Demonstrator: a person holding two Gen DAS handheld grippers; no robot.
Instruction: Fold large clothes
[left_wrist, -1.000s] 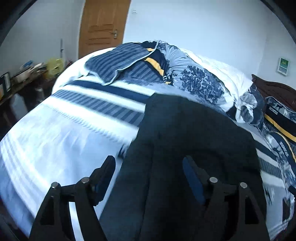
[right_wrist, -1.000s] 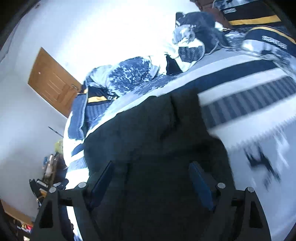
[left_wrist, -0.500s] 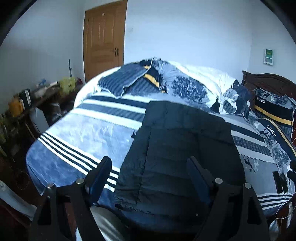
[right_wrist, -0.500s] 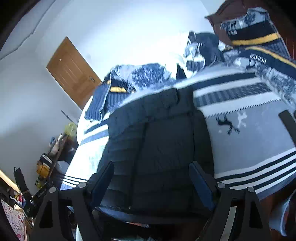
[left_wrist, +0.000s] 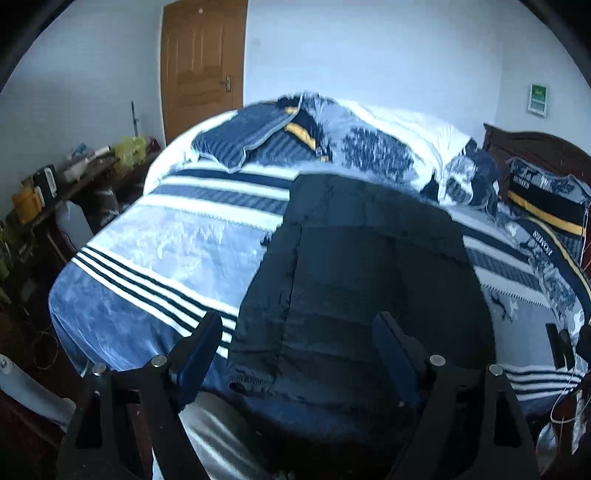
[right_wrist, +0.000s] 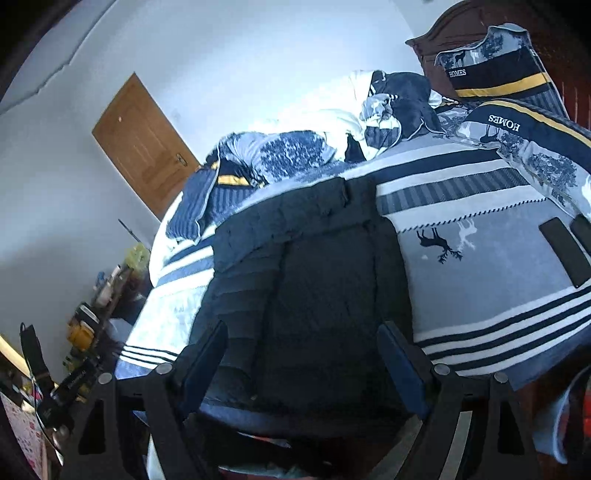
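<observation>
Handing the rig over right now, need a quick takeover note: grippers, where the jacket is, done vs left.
Left hand-held gripper: open, nothing between the jaws; they have just been opening.
Right hand-held gripper: open, empty.
Both hang above the near end of the bed, apart from the cloth.
Dark puffer jacket: lies flat on the striped bedspread, folded in to a long narrow panel, its near end at the bed's near edge.
Done: it looks like the sides are folded in.
Left: probably fold it across its length, then tidy. Pillows and quilt pile lie beyond it, clear of the jacket.
</observation>
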